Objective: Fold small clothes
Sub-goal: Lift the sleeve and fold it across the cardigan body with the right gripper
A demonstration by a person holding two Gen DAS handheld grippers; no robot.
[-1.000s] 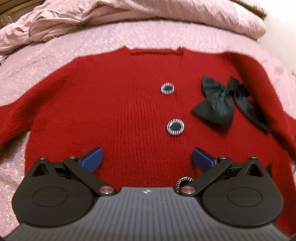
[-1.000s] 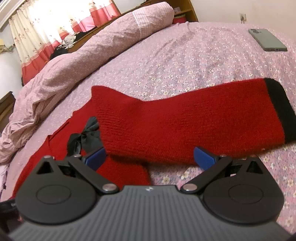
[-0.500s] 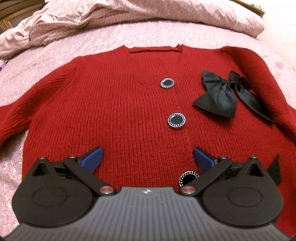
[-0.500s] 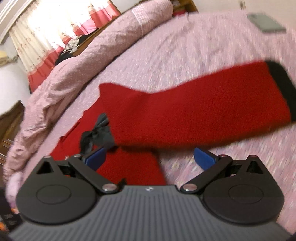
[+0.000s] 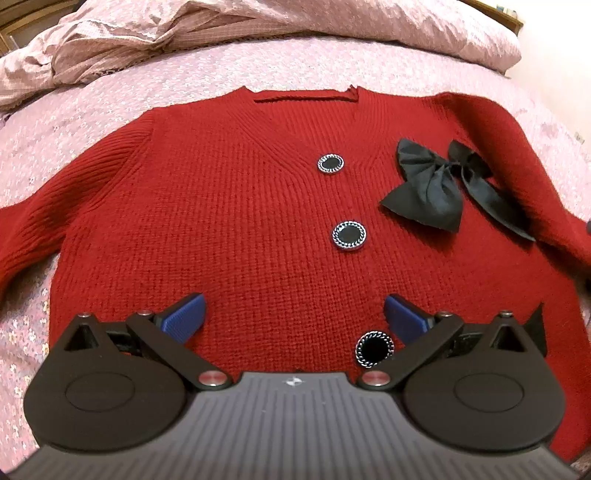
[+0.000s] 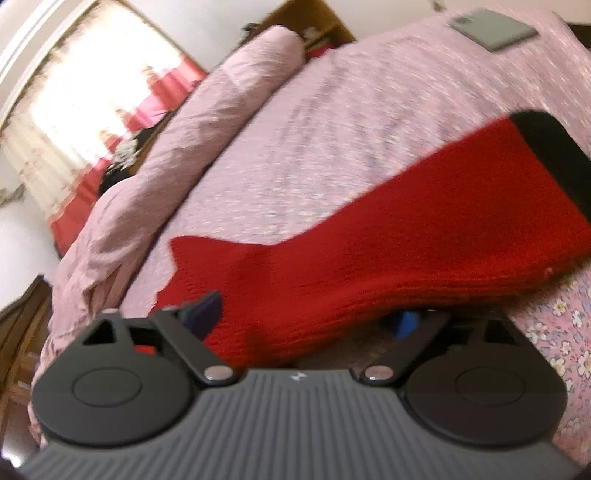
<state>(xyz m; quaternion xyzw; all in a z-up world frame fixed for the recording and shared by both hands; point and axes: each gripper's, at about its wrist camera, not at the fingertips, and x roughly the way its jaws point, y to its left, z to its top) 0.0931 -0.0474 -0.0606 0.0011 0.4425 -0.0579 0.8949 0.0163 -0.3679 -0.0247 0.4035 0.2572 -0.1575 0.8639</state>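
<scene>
A: Left wrist view: the red cardigan (image 5: 236, 221) lies flat on the bed (image 5: 92, 110), its neckline toward the bunched duvet (image 5: 258, 29); the left gripper (image 5: 293, 319) hangs spread and empty above the hem.

B: And the right gripper (image 6: 308, 317)?

A: Closing around the sleeve (image 6: 406, 251), one finger above, one beneath; not yet pinching.

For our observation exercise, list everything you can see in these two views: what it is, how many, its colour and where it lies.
cardigan: one, red, flat on bed
buttons: three, black, down cardigan front
bow: one, black, on cardigan chest
sleeve: one, red, black cuff, between closing right tongs
bedsheet: one, pink floral, under cardigan
duvet: one, pink, bunched beyond collar
phone: one, grey, far on bed
curtain: pale and red, at window
left tongs: open, over hem
right tongs: around sleeve
</scene>
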